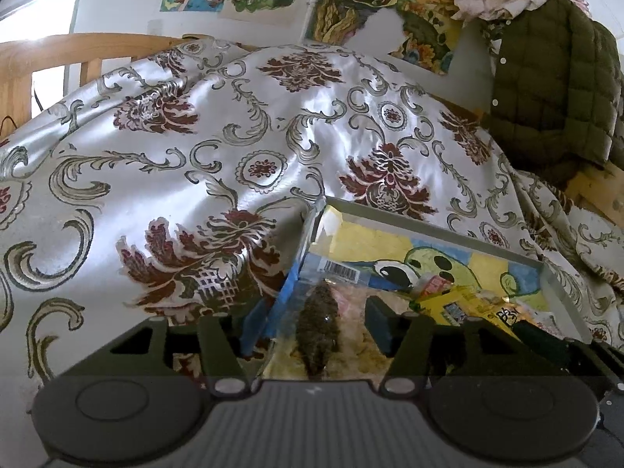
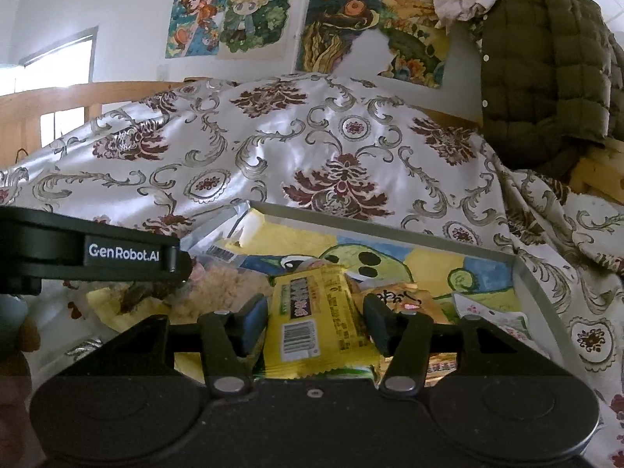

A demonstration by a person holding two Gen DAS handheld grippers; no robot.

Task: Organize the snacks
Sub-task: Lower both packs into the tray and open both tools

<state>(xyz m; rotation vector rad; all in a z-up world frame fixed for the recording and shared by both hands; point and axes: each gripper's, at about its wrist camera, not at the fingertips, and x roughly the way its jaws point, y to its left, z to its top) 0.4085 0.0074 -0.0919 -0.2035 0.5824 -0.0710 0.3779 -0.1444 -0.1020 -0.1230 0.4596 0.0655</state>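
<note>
Yellow snack packet (image 2: 312,323) lies between the spread right claw (image 2: 316,323), pads not touching.

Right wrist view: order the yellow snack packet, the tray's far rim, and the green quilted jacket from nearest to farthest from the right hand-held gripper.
1. Yellow snack packet, between the right hand-held gripper's fingers.
2. Tray's far rim, straight ahead past the snacks.
3. Green quilted jacket, upper right, hanging behind the patterned cloth.

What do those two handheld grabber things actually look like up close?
Both are matt black. The right gripper has a wide ribbed body with two round caps, angular linkage arms on silver pivot pins, and jaws faced with dark blue pads. The left gripper looks the same; its side carries white lettering, "GenRobot.AI". No cables or sleeves show.
</note>
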